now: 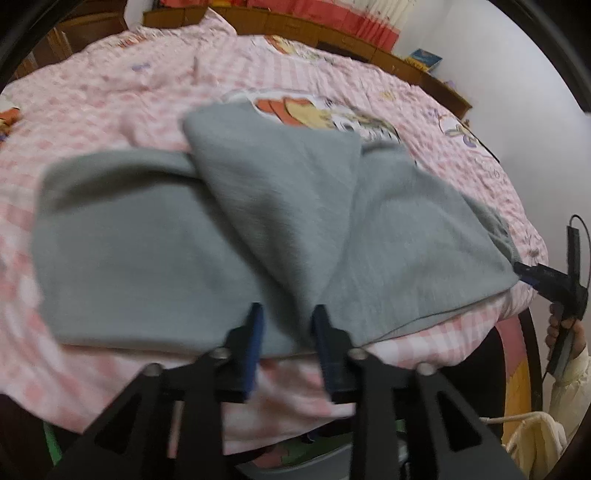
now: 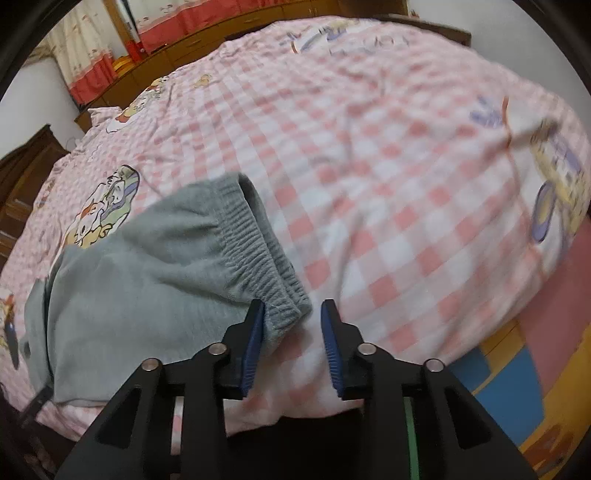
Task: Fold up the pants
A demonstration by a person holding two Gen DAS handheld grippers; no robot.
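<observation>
Grey sweatpants lie spread on a pink checked bedspread, with one fold lying slantwise across the middle. My left gripper is open at the near hem, and the cloth's edge lies between its blue pads without being pinched. In the right wrist view the ribbed elastic waistband runs toward my right gripper. That gripper is open too, with the waistband's corner against its left pad and a gap to the other pad. The right gripper also shows at the pants' right end, held by a hand.
The bedspread has cartoon prints and covers the whole bed. Wooden furniture and red curtains line the far side. A blue box sits on the ledge. Coloured floor mats lie beside the bed's near right edge.
</observation>
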